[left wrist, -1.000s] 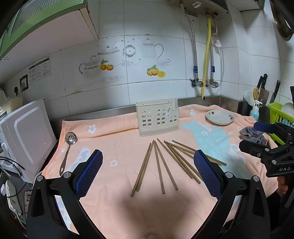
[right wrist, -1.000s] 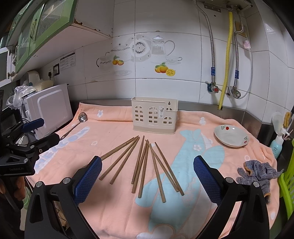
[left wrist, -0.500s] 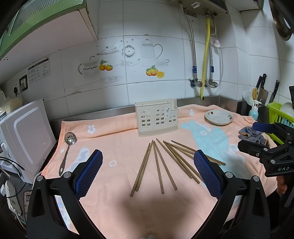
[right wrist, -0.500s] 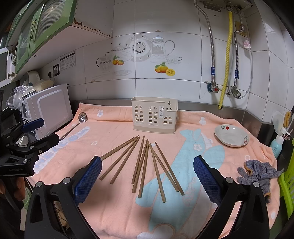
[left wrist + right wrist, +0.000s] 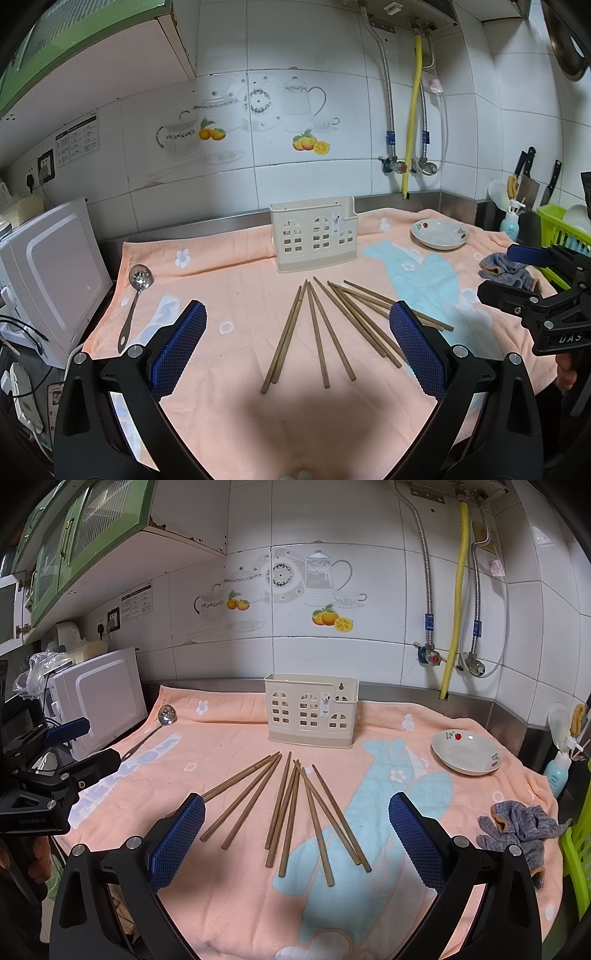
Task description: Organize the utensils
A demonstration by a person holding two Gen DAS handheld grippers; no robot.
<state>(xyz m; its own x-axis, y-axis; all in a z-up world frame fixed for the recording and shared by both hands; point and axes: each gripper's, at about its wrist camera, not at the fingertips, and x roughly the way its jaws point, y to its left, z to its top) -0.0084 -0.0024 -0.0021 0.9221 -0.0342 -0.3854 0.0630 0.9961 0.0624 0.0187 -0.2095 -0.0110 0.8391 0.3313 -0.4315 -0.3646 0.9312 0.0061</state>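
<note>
Ahead of both wide-open grippers, left gripper [image 5: 297, 349] and right gripper [image 5: 296, 830], the chopsticks [image 5: 291, 808] fan lengthwise toward the utensil holder [image 5: 311, 710], neither arm clearly nearer.

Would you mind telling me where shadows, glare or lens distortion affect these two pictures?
Left wrist view: a broad dark shadow lies on the peach towel before the brown wooden chopsticks, and the fisheye bows the wall tiles. Right wrist view: lighting is even, sharp throughout, with soft glare on the white microwave oven; the open right tongs loom large and the corners go black.
</note>
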